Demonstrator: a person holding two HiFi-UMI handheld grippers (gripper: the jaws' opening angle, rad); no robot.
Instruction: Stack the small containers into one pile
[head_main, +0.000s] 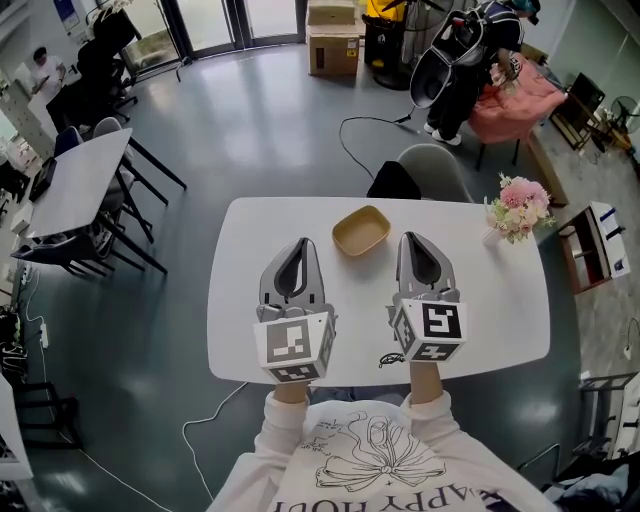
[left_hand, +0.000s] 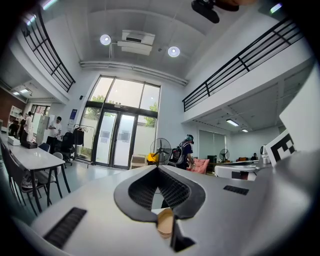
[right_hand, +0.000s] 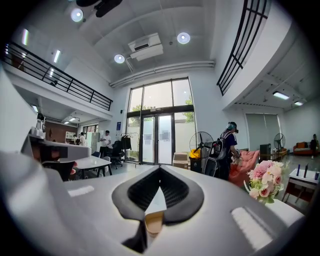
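A tan, shallow container (head_main: 361, 231) sits on the white table (head_main: 500, 300) at its far middle; I cannot tell whether it is one piece or several nested. My left gripper (head_main: 300, 243) lies on the table just left of it, jaws shut and holding nothing. To the container's right lies my right gripper (head_main: 412, 238), also shut and empty. Neither gripper touches it. A slice of the tan container (left_hand: 165, 222) shows through the left gripper's (left_hand: 159, 167) jaw gap, and the same container (right_hand: 154, 221) shows below the right gripper's (right_hand: 160, 167) tips.
A vase of pink flowers (head_main: 518, 208) stands at the table's far right corner. A grey chair (head_main: 432, 172) with a black item (head_main: 394, 181) stands behind the far edge. A small black scribble (head_main: 392, 359) marks the near edge. Another table (head_main: 80, 180) stands far left.
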